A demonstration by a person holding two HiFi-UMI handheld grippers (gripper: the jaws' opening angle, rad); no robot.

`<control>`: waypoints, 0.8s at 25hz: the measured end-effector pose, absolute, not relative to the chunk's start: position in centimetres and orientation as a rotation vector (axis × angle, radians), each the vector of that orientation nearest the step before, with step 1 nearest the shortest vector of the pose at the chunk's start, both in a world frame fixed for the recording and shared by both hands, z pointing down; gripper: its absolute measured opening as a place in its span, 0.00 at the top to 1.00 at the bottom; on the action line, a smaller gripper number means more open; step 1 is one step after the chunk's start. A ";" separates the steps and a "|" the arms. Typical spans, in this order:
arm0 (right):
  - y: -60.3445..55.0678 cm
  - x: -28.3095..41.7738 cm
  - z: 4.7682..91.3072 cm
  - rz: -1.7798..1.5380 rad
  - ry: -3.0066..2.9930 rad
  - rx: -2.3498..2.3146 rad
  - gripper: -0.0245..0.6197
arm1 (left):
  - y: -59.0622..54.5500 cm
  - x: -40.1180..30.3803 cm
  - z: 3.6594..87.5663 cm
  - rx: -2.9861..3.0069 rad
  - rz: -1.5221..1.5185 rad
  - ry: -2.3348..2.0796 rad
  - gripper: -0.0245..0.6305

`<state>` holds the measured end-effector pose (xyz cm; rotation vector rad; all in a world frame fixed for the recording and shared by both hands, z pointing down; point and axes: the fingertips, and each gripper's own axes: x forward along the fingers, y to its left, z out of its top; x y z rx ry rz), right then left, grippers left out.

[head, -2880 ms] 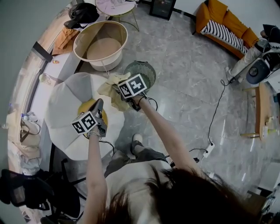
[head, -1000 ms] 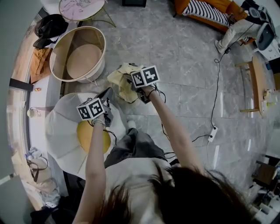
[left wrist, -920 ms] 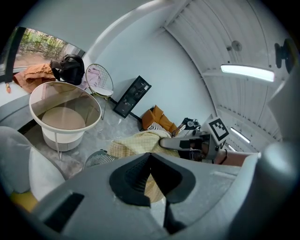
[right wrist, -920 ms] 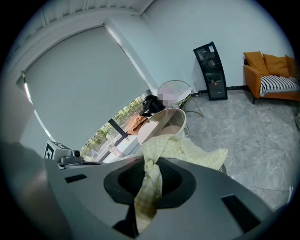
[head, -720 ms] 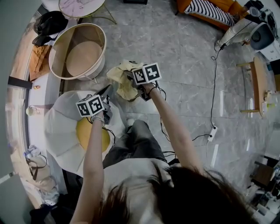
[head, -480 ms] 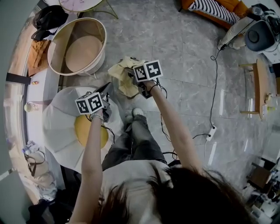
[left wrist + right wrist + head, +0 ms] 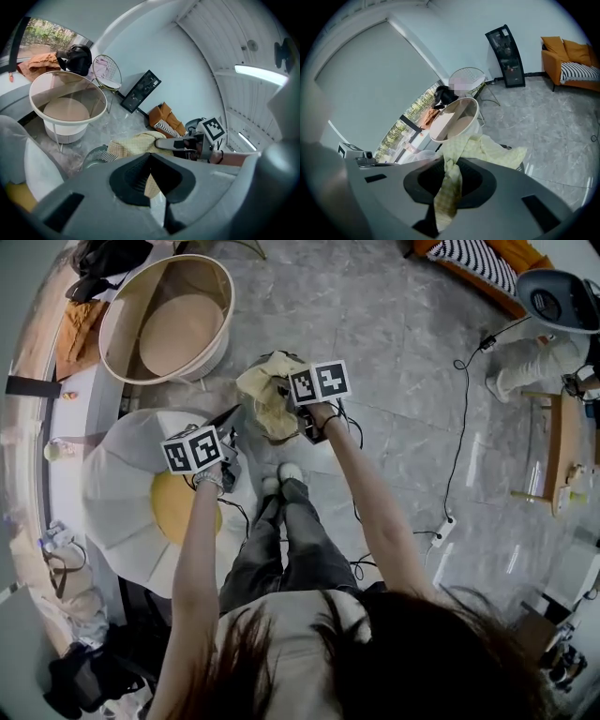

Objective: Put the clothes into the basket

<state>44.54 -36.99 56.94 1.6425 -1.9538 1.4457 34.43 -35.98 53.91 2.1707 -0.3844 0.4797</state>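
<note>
A pale yellow checked cloth (image 7: 265,395) hangs from my right gripper (image 7: 281,393), whose jaws are shut on a bunched fold of it (image 7: 449,176). In the right gripper view the rest of the cloth (image 7: 487,147) spreads out beyond the jaws. The dark wire basket (image 7: 91,157) stands on the floor right under the cloth, which hides most of it in the head view. My left gripper (image 7: 232,418) hovers just left of the cloth, apart from it. Its jaws (image 7: 150,155) meet at the tips, and only cloth farther off shows through the gap behind them.
A big round tub with a pale rim (image 7: 217,329) stands beyond the basket. A white chair (image 7: 112,493) with a yellow cushion (image 7: 178,507) is at the left, by the person's feet (image 7: 281,474). A cable and power strip (image 7: 441,526) lie on the grey floor, and an orange sofa (image 7: 487,263) is far right.
The right gripper has carried the cloth from the chair's edge to above the basket and sunk lower. The left gripper has left the cushion and moved alongside, also lower.
</note>
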 end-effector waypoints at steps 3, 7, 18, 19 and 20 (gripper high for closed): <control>-37.7 45.0 58.1 1.431 -1.922 1.624 0.89 | -36.6 34.7 54.5 2.160 0.477 -0.400 0.95; -38.1 45.4 59.5 1.424 -1.875 1.614 0.89 | -37.1 34.4 55.5 2.137 0.491 -0.424 0.95; -38.3 45.9 63.9 1.415 -1.765 1.573 0.81 | -38.2 34.5 58.0 2.096 0.496 -0.439 0.95; -38.1 46.0 64.2 1.418 -1.754 1.571 0.80 | -38.3 34.5 58.1 2.093 0.499 -0.437 0.95; -37.9 46.2 64.5 1.418 -1.747 1.569 0.80 | -38.2 34.7 58.3 2.089 0.500 -0.432 0.95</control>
